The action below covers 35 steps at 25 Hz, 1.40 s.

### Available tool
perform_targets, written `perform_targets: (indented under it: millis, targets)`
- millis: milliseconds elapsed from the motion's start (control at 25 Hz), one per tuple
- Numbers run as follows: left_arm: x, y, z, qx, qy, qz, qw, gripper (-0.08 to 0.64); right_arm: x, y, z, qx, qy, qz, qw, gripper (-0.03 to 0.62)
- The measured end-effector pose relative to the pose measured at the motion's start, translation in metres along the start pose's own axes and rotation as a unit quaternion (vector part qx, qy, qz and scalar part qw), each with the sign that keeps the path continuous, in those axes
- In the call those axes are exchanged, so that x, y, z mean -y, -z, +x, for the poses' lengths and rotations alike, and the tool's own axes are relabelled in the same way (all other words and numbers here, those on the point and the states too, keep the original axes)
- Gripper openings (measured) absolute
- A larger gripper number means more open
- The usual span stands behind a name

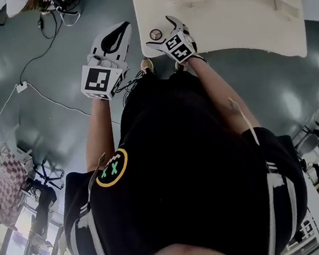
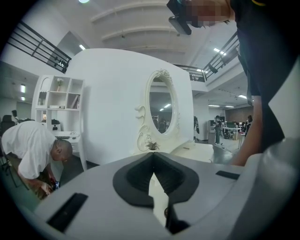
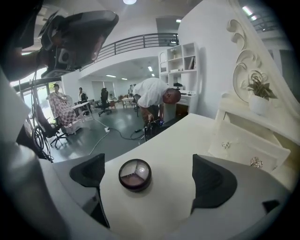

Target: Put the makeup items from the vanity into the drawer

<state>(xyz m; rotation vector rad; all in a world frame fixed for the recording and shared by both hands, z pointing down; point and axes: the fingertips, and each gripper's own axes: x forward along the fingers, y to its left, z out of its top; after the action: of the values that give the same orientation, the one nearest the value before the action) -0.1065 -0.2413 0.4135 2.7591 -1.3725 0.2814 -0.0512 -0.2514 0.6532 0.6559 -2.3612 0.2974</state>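
Looking down, the head view showed the left gripper (image 1: pixel 119 34) just off the vanity's (image 1: pixel 239 23) edge and the right gripper (image 1: pixel 163 33) over its top. The left gripper view showed jaws pressed together, empty, facing the vanity's mirror (image 2: pixel 161 107). The right gripper view showed jaws spread wide around an eyeshadow compact (image 3: pixel 135 174), which lay on the vanity top touching neither jaw.

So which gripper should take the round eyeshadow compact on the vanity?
Right. The right tongs are open with the compact between them on the vanity top; the left tongs are shut, off the vanity's edge.
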Motion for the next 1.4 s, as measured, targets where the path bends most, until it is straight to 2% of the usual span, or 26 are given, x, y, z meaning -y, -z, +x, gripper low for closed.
perform_targets:
  millis: [80,200,560,720,880,1000,1400]
  targets:
    - [-0.001,0.002,0.0,-0.008,-0.001,-0.002,1.0,0.02,0.001,0.007,0.006,-0.015,-0.001,-0.003,1.0,0.598]
    - [-0.003,0.001,0.001,0.002,-0.002,-0.002,1.0,0.02,0.0,0.015,0.012,-0.034,0.002,-0.022,0.999,0.591]
    - [-0.005,0.0,-0.001,0.004,-0.001,-0.003,1.0,0.02,-0.005,0.013,0.012,-0.038,-0.001,-0.034,0.999,0.57]
    - [-0.006,-0.002,-0.002,0.007,-0.001,-0.002,1.0,0.02,-0.009,0.012,0.01,-0.043,-0.022,-0.049,0.998,0.49]
    - [-0.001,-0.002,0.0,0.003,0.007,-0.001,1.0,0.02,-0.02,0.014,0.007,-0.047,-0.055,-0.078,0.994,0.367]
    - [0.001,-0.004,-0.001,0.004,0.007,0.0,1.0,0.02,-0.035,0.012,0.005,-0.044,-0.076,-0.11,0.99,0.246]
    - [0.001,-0.006,-0.007,0.008,0.004,0.004,1.0,0.02,-0.039,0.01,0.001,-0.034,-0.063,-0.099,0.993,0.242]
